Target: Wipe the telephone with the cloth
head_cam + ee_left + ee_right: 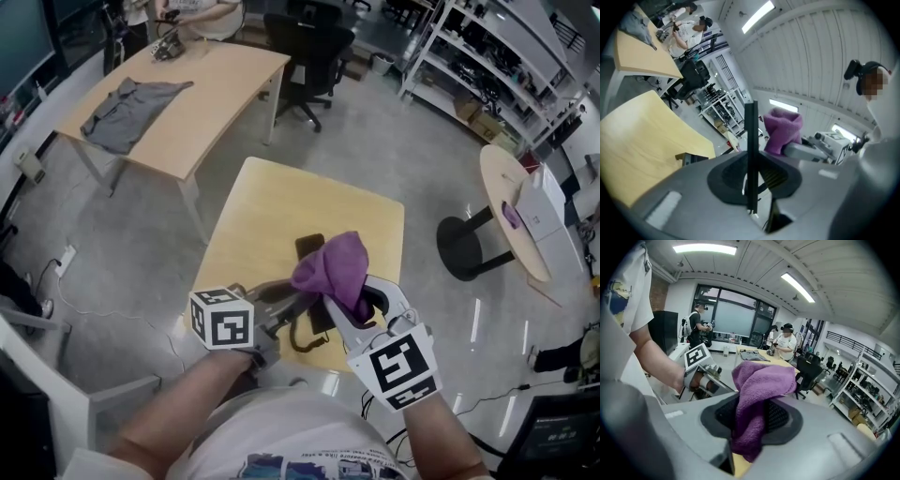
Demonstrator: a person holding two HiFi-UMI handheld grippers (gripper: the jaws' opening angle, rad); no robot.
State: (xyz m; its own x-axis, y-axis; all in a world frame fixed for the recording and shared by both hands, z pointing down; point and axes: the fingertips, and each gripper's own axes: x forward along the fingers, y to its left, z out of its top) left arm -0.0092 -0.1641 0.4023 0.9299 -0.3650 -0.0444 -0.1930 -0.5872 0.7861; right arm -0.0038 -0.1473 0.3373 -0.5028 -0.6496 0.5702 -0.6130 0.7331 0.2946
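My left gripper (289,306) is shut on the telephone (751,154), a thin black slab that stands edge-on between the jaws in the left gripper view. My right gripper (352,302) is shut on a purple cloth (335,270), which bunches up above its jaws (759,394). In the head view both grippers meet over the near edge of a small wooden table (281,211), and the cloth hangs right next to the left gripper and hides most of the telephone. In the left gripper view the cloth (783,129) shows just behind the telephone.
A dark rectangular object (308,247) lies on the small table beyond the cloth. A larger table (206,103) with a grey garment (131,111) stands at the back left, beside a black office chair (309,56). A round table (511,202) and shelves (487,66) are at the right.
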